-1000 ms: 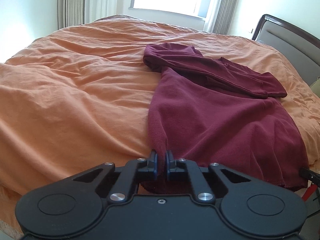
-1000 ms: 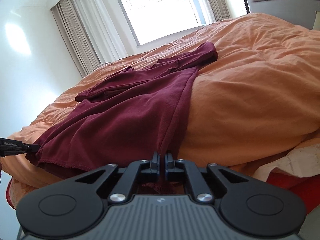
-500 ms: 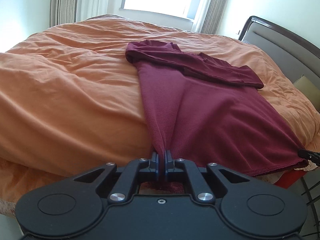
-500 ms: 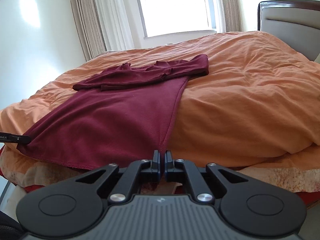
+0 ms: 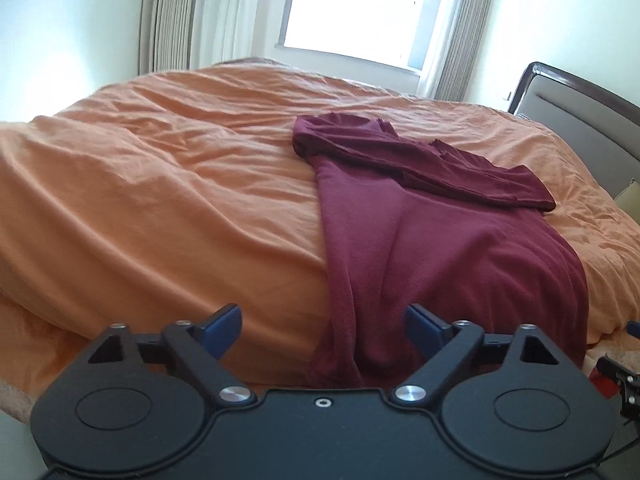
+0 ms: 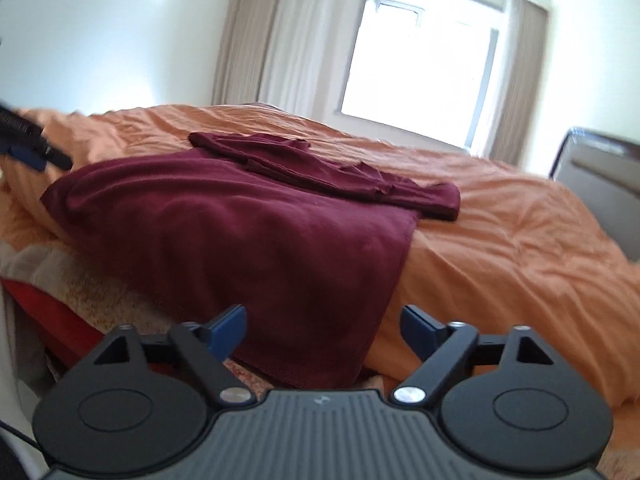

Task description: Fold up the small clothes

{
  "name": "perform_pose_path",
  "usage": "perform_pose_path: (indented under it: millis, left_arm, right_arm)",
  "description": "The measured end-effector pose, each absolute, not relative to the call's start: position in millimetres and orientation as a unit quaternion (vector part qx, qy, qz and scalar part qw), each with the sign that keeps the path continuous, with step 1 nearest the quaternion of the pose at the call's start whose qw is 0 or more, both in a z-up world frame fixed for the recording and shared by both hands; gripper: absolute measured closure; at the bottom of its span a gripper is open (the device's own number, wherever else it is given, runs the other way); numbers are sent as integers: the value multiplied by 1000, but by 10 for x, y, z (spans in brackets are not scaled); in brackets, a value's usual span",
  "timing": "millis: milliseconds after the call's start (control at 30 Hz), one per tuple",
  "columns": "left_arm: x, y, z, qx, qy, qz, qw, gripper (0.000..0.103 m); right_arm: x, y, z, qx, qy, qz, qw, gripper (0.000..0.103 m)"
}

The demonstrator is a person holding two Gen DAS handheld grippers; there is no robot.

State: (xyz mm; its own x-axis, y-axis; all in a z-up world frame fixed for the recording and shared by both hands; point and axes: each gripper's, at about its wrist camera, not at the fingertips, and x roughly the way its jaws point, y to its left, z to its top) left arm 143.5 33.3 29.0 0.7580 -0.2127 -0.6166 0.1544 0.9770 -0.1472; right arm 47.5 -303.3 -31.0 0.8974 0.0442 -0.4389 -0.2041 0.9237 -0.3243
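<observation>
- While its jaws have just been opening, the left tool (image 5: 320, 326) now stands spread wide, its blue fingertips (image 5: 222, 326) clear of the cloth; the hem of the maroon garment (image 5: 420, 240) hangs in the gap between them, gripped by neither
- The right tool (image 6: 322, 328) has likewise just been opening and stands wide, with the garment's (image 6: 256, 236) lower edge drooping between its fingertips (image 6: 228, 328), pinched by nothing
- Seen from the right wrist, the left tool (image 6: 28, 148) shows as a dark, blurred shape at the left edge, just beside the garment's far corner
- The garment lies spread on the orange duvet (image 5: 160, 184) of the bed, body flat, hem draped over the near edge of the mattress, sleeves folded across its upper part in a band
- Beyond the bed, a bright window (image 5: 356, 12) with pale curtains (image 5: 180, 16) on either side
- A dark-framed headboard (image 5: 580, 116) rises at the right
- Below the duvet's edge, a red strip (image 6: 60, 320) of something I cannot make out
</observation>
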Motion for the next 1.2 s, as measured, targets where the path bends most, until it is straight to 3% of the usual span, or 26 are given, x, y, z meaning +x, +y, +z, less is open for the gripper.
perform_pose_path:
  millis: [100, 400, 633, 700, 767, 867, 967, 1200]
  left_arm:
    - [1439, 230, 322, -5, 312, -78, 947, 1]
    - [1487, -51, 412, 20, 303, -105, 947, 1]
    - [1511, -134, 345, 33, 309, -123, 942, 1]
    - [1488, -125, 328, 35, 307, -134, 942, 1]
    - [1453, -94, 316, 35, 302, -149, 941, 1]
    - [1381, -46, 310, 38, 292, -168, 941, 1]
    - [1275, -33, 321, 50, 277, -186, 941, 1]
    - [1074, -223, 284, 87, 233, -195, 949, 1]
  right_arm:
    - [557, -2714, -538, -271, 195, 86, 939, 6]
    - [884, -2212, -1054, -341, 181, 79, 919, 6]
    - [802, -1994, -1221, -391, 94, -15, 915, 8]
    - [734, -2004, -1144, -390, 78, -5, 917, 21]
    - [668, -2060, -998, -373, 75, 28, 924, 51]
    - [676, -2157, -738, -338, 112, 84, 931, 74]
    - [792, -2273, -431, -281, 163, 134, 936, 86]
    - [1254, -2484, 195, -168, 207, 191, 945, 92]
